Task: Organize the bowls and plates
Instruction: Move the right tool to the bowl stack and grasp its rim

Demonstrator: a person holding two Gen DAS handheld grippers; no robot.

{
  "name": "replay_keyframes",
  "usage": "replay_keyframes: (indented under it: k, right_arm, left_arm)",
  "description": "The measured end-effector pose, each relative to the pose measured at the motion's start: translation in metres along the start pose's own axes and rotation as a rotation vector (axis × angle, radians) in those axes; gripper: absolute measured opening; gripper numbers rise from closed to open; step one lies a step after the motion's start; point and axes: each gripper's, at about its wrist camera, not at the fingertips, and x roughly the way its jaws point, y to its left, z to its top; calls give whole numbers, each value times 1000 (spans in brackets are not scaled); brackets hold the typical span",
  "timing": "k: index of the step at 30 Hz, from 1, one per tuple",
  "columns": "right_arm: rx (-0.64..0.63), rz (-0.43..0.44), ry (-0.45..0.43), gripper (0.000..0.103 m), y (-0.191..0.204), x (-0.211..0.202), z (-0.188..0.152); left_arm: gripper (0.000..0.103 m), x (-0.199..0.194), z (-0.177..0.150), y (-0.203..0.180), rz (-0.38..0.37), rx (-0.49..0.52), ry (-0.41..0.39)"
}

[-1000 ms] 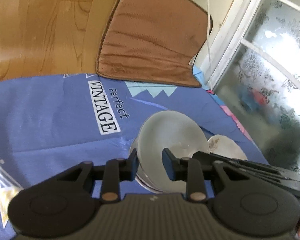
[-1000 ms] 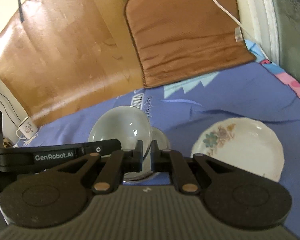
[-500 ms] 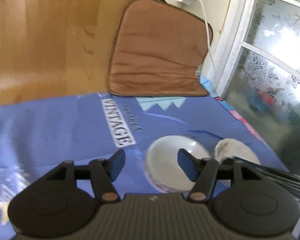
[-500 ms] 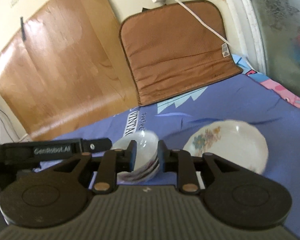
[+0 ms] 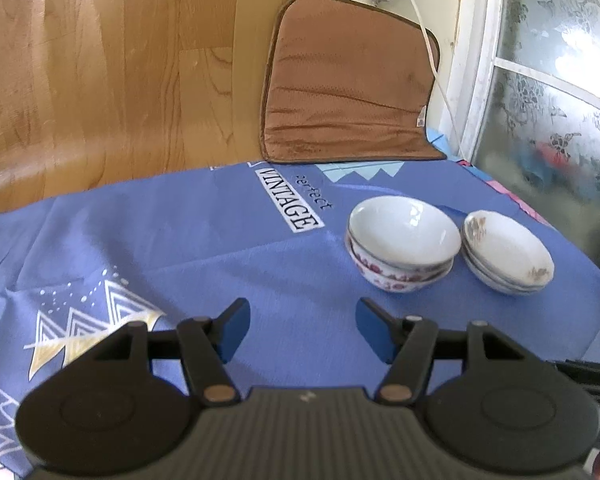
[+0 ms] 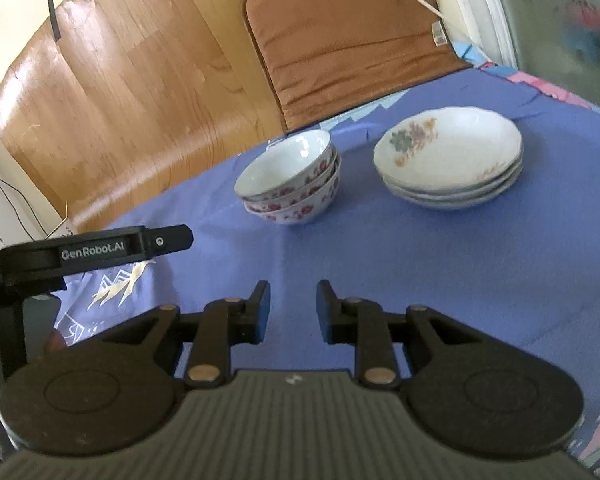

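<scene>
Right wrist view shows floral sides of the stacked bowls (image 6: pixel 290 184) and three stacked plates (image 6: pixel 450 162) just right of them on the blue cloth (image 6: pixel 420 280); the left view blurs both; exact bowl count unclear; left gripper (image 5: pixel 302 330) jaws wide, right gripper (image 6: pixel 292 312) jaws narrower, both empty, held near of the stacks.

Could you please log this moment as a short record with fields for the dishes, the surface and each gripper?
bowls: stack of bowls, nested, upright
plates: stack of plates, beside the bowls, apart from them
surface: blue cloth
left gripper: open, empty, short of the bowls
right gripper: open, empty
backdrop: brown cushion
</scene>
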Motion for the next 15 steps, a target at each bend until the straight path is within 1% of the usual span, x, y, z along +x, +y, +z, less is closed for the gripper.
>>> replay_keyframes:
  k: [2,3,5,15]
  right_arm:
    - [-8,-3,-2,30,4,-1,-1]
    - [-15,-4,-5,34,6,-2,-1]
    - [-28,-5,-17,38,9,-4,-1]
    - [-27,-6,-47,38,11,-8,5]
  left_arm:
    - [60,-2,-2,0,2,5,-1]
    - [60,-3,-3,1,2,5,-3]
    - [61,-5,-5,2,2,5,-8]
    - [65,-7,-8,4,13,4,-16]
